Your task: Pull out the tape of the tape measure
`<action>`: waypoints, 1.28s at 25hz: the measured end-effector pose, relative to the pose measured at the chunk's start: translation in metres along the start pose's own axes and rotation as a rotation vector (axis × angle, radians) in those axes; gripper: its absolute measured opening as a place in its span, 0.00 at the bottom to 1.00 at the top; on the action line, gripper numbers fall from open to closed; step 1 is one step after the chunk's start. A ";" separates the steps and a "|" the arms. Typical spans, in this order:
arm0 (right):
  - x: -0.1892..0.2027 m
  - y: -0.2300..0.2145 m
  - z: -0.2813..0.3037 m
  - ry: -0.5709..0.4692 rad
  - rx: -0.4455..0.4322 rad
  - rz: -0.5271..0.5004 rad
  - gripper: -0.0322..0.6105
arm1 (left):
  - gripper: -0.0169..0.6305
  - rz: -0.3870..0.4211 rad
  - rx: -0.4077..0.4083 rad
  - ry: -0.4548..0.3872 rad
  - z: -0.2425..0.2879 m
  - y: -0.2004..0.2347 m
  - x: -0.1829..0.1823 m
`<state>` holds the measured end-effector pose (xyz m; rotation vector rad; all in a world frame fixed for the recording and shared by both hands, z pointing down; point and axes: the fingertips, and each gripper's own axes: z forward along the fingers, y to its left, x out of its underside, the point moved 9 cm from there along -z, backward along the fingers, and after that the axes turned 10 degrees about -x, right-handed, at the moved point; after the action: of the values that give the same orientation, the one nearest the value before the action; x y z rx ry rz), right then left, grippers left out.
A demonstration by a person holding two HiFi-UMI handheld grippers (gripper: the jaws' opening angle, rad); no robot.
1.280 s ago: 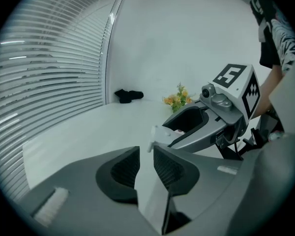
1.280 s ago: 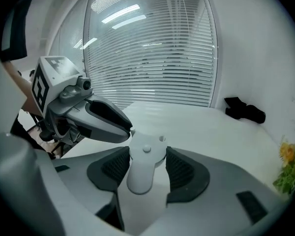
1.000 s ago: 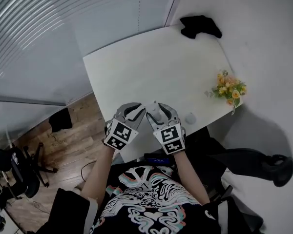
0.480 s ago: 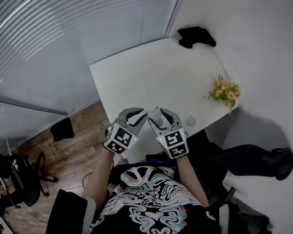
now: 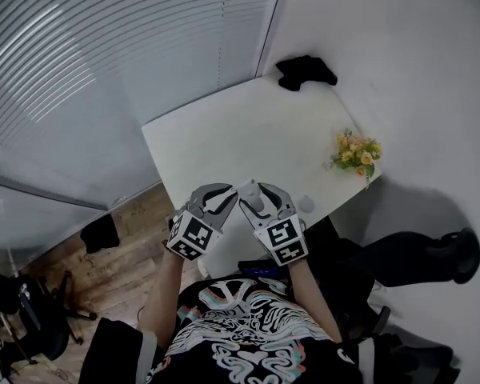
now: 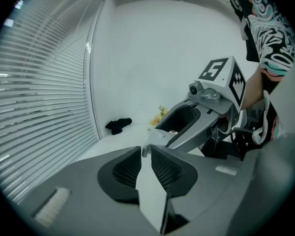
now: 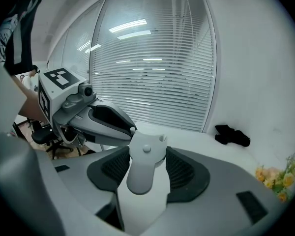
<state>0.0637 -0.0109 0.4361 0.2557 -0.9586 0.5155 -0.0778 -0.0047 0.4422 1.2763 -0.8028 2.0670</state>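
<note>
A pale grey-white tape measure (image 7: 143, 163) stands between the pads of my right gripper (image 7: 148, 151), which is shut on its case. Both grippers are held up over the near edge of the white table (image 5: 216, 130), tips together. My left gripper (image 6: 146, 150) has just been closing. Its jaws stand at a narrow gap, and the small white end of the tape (image 6: 150, 139) sits pinched at their tips. In the head view the left gripper (image 5: 230, 200) meets the right gripper (image 5: 258, 195) at the tape measure (image 5: 253, 194). No length of tape shows between them.
A black cloth (image 5: 304, 72) lies at the table's far corner. Yellow flowers (image 5: 354, 152) stand at its right edge and a small round grey object (image 5: 306, 204) near its front. Window blinds (image 5: 104, 62) line the left side. Wooden floor and an office chair (image 5: 16, 302) lie lower left.
Both grippers have risen together, still tip to tip. The left gripper's jaws stand narrower than before. The table sits a little farther off in the head view.
</note>
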 end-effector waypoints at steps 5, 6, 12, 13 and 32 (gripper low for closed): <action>0.001 0.000 -0.002 -0.006 -0.001 0.003 0.41 | 0.11 -0.003 0.014 -0.007 0.000 -0.001 -0.001; 0.001 0.000 -0.003 -0.008 -0.003 0.002 0.41 | 0.11 -0.001 0.013 -0.006 0.000 -0.001 -0.001; 0.001 -0.001 -0.005 -0.009 0.000 -0.002 0.41 | 0.09 0.011 0.013 0.002 0.001 -0.002 -0.003; 0.001 -0.001 -0.006 -0.010 0.002 -0.002 0.41 | 0.08 0.011 0.013 0.003 0.001 -0.002 -0.003; 0.003 -0.001 -0.010 -0.010 0.031 0.059 0.41 | 0.08 -0.062 0.051 0.003 0.005 -0.001 -0.004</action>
<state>0.0727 -0.0069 0.4337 0.2582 -0.9705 0.5842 -0.0722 -0.0087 0.4404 1.3092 -0.7051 2.0516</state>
